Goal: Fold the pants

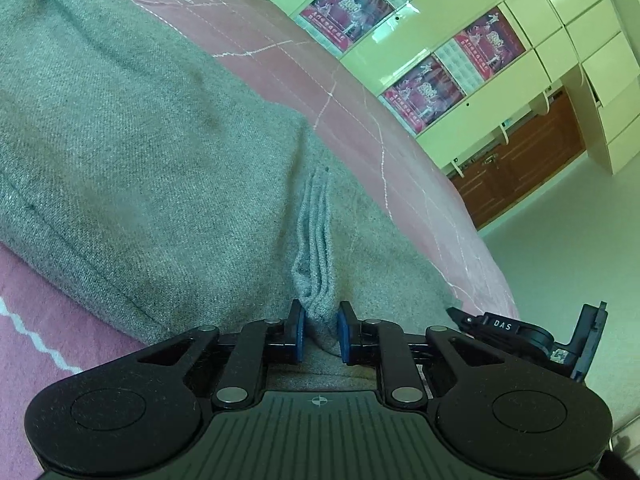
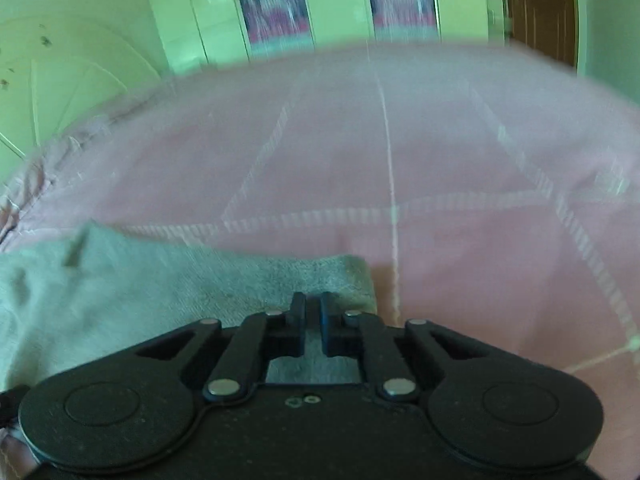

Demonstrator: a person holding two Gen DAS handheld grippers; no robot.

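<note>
The grey pants lie on a pink bedspread. My left gripper is shut on a bunched fold of the pants' edge, with several layers of cloth pinched between its blue pads. The other gripper shows at the right edge of this view. In the right wrist view, my right gripper is shut on a corner of the pants, low over the bedspread. That view is blurred by motion.
Pale green cabinets with red posters stand beyond the bed. A brown wooden door and pale floor lie to the right. The bed's edge runs near my left gripper. A pale headboard stands at the left.
</note>
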